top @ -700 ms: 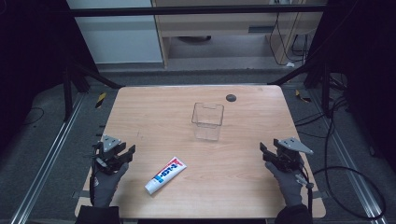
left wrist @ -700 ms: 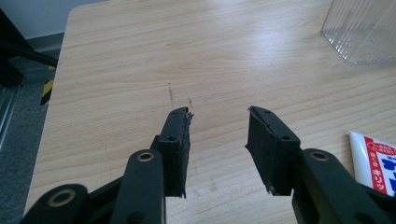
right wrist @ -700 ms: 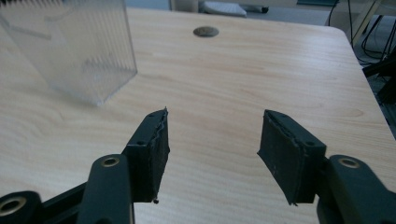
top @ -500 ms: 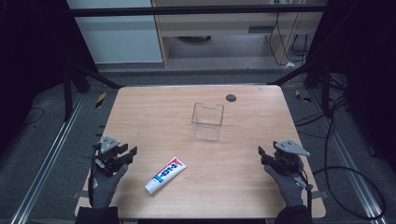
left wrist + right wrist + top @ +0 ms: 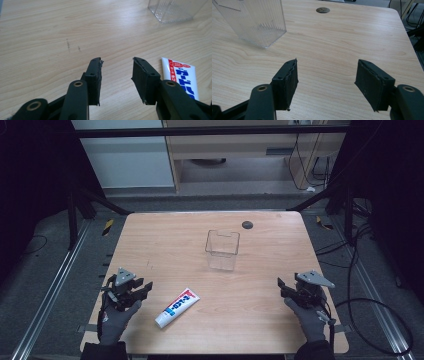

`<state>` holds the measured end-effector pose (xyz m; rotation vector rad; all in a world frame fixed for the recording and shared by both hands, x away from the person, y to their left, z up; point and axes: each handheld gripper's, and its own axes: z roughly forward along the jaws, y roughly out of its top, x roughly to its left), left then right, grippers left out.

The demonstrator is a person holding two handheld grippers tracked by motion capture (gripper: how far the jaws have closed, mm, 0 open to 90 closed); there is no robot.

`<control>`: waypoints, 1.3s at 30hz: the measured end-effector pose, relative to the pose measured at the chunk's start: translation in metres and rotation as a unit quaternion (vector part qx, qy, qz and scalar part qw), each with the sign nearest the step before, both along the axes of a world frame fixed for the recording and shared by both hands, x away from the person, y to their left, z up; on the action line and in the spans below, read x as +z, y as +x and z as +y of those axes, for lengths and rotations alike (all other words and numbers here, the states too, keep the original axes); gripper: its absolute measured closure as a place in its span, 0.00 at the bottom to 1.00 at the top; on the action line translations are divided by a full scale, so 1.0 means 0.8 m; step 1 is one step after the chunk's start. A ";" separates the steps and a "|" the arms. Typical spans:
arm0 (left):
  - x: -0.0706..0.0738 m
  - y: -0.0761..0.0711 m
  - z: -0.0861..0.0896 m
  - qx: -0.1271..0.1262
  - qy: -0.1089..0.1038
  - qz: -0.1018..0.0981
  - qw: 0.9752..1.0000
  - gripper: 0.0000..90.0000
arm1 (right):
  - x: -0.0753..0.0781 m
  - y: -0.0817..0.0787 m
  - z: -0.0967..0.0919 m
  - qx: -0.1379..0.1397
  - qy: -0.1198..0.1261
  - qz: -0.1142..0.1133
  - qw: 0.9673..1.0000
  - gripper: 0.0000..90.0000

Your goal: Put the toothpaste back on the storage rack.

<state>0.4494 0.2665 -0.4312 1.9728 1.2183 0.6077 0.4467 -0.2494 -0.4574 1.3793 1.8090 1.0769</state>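
Toothpaste tube (image 5: 177, 307) is laid flat on the tabletop (image 5: 260, 320), just beside the left tool (image 5: 134, 289); both left and right tool (image 5: 289, 289) are held apart, empty.

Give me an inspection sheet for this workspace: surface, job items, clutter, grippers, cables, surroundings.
Surface: wooden table, a few faint dark marks; round port near the far edge.
Job's things: tube lies flat near the front edge, beside the left gripper; clear bin upright mid-table, nothing seen inside.
Clutter: nothing seen.
Grippers: left gripper open, nothing between the jaws, apart from the tube; right gripper open, nothing between the jaws, over bare wood.
Cables: one trails from the right gripper off the table's right side; more on the floor at right.
Surroundings: dark frame, cabinet behind.
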 end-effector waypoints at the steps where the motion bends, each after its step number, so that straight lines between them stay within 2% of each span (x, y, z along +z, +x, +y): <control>1: 0.000 0.000 -0.005 -0.012 0.009 0.007 1.000 0.63 | -0.001 0.000 0.000 0.000 0.001 0.005 1.000 0.37; 7: 0.000 0.001 -0.014 -0.034 0.015 0.023 0.999 0.60 | -0.005 0.003 0.003 0.006 -0.004 0.019 1.000 0.37; 12: 0.002 0.000 -0.017 -0.046 0.009 0.032 0.998 0.63 | -0.004 0.002 0.003 0.007 0.000 0.019 1.000 0.37; 18: 0.005 -0.001 -0.030 -0.067 0.020 0.039 0.997 0.61 | -0.004 0.003 0.003 0.009 -0.002 0.020 1.000 0.36; 23: 0.007 0.002 -0.043 -0.084 0.030 0.047 0.995 0.58 | -0.005 0.005 0.006 0.016 -0.004 0.035 0.999 0.36; 31: 0.009 0.007 -0.061 -0.105 0.051 0.058 0.991 0.52 | -0.004 0.006 0.008 0.022 -0.014 0.032 0.999 0.35; 39: 0.008 0.010 -0.075 -0.122 0.055 0.071 0.989 0.47 | -0.004 0.007 0.009 0.024 -0.014 0.036 0.999 0.34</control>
